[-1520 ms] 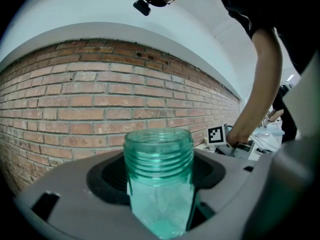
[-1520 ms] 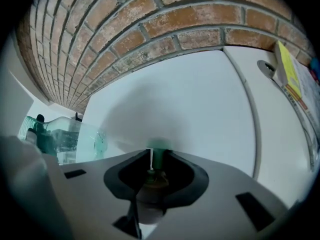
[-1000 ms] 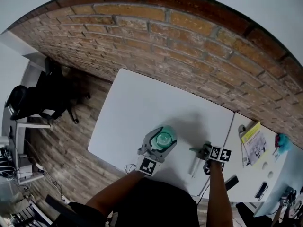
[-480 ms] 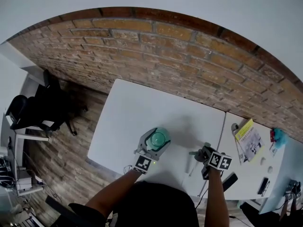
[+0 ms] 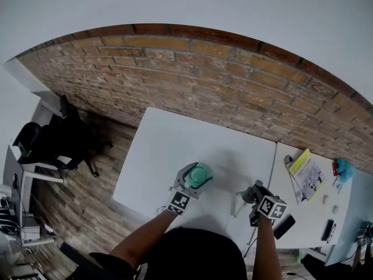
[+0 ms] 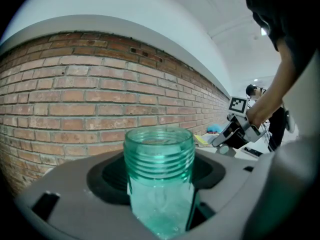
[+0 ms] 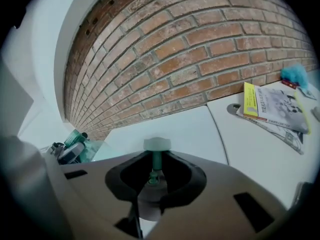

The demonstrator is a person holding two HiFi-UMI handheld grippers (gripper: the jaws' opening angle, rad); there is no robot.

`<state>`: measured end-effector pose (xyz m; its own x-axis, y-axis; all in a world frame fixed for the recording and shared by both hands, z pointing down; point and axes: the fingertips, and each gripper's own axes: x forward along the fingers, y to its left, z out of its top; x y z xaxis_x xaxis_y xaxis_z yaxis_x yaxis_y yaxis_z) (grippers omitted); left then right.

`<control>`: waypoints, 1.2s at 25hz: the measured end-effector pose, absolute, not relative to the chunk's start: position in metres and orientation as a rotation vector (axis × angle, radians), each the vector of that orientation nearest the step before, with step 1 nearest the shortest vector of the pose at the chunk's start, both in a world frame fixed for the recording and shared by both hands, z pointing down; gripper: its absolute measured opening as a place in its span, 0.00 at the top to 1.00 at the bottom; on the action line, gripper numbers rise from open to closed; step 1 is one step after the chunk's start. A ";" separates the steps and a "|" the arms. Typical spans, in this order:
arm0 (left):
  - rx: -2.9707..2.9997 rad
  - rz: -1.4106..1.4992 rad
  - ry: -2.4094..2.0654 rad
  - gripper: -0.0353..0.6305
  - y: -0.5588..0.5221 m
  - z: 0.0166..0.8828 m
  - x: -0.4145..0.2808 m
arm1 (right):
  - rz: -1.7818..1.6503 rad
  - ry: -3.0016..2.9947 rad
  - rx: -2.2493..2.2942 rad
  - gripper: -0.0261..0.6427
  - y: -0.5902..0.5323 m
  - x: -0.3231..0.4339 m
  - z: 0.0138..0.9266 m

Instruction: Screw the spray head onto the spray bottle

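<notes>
Gripping spray bottle (image 6: 159,170) and spray head (image 7: 157,145)

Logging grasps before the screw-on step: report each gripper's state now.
Left gripper: jaws shut on the spray bottle.
Right gripper: jaws have just been closing and are now shut on the spray head.

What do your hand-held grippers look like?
Left hand-held gripper and right hand-held gripper: chunky grey shells, black inside, each with a cube of black-and-white square markers. The right's jaws have just been closing on the spray head. The person wears a black top.
</notes>
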<state>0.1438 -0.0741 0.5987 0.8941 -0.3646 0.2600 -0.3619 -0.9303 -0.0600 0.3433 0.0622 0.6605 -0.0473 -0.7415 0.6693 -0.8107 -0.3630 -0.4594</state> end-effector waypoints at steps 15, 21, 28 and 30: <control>-3.058 -0.437 0.554 0.46 -0.069 0.601 0.143 | 1.215 -1.850 2.116 0.86 0.062 0.336 0.631; -3.048 -0.439 0.555 0.46 -0.078 0.601 0.147 | 1.132 -1.899 2.145 0.86 0.052 0.340 0.616; -3.063 -0.435 0.549 0.46 -0.073 0.599 0.143 | 0.992 -1.939 2.183 0.86 0.046 0.332 0.590; -3.064 -0.435 0.549 0.46 -0.072 0.600 0.143 | 0.955 -1.980 2.184 0.86 0.043 0.326 0.580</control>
<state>0.1431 -0.0723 0.5997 0.9007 -0.3401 0.2704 -0.3405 -0.9391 -0.0469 0.3265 0.0428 0.5804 -0.0061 -0.8870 0.4618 -0.9135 -0.1829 -0.3633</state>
